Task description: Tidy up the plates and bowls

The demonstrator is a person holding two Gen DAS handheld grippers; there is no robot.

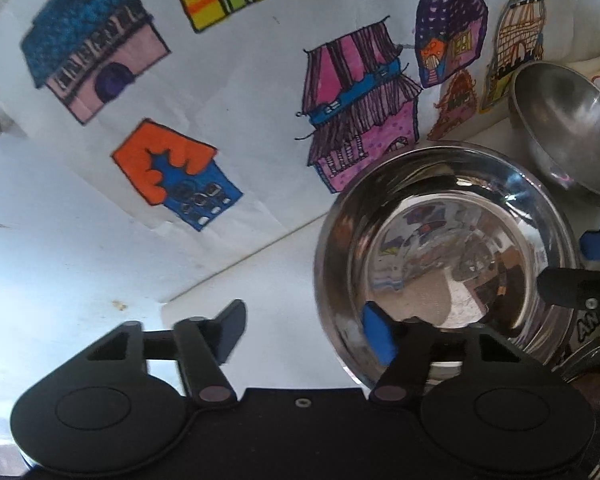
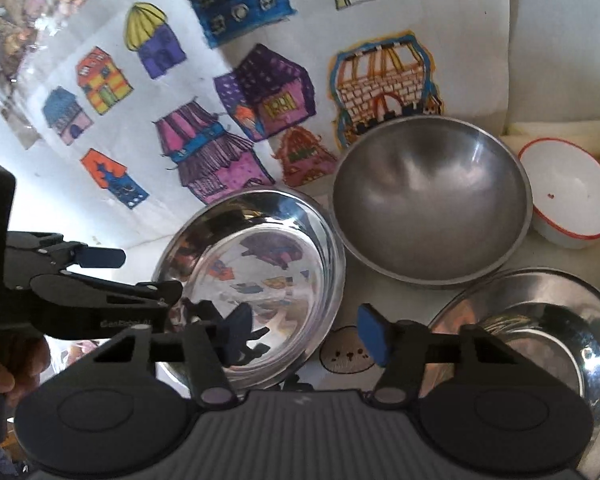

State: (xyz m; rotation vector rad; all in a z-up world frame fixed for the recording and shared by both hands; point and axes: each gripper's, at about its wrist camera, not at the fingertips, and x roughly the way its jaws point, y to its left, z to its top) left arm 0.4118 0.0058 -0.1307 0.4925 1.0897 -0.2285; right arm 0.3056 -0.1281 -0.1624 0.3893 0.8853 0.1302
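Left wrist view: the left gripper (image 1: 306, 326) is seen with its fingers apart, straddling the near rim of the shiny bowl (image 1: 444, 256), one pad inside the bowl and the other outside over the bench (image 1: 52, 264); whether the pads yet press on the rim cannot be told. In the right wrist view the right gripper (image 2: 306, 332) is likewise held with its fingers apart, astride the same bowl's rim on its other side, and no contact is shown.

The dull bowl (image 2: 432, 200) stands just beside the shiny one, a steel plate (image 2: 540, 320) lies to the right, and a white bowl (image 2: 568, 196) with a red rim stands beyond.

Several risks are judged from here. A polished rim pinched by only a shallow bite could slip out and drop with a clatter. If the two grippers are closed unevenly, the bowl could be tilted or pushed into the dull bowl. The painted paper sheet (image 1: 236, 92) beside the bowl could also be dragged.
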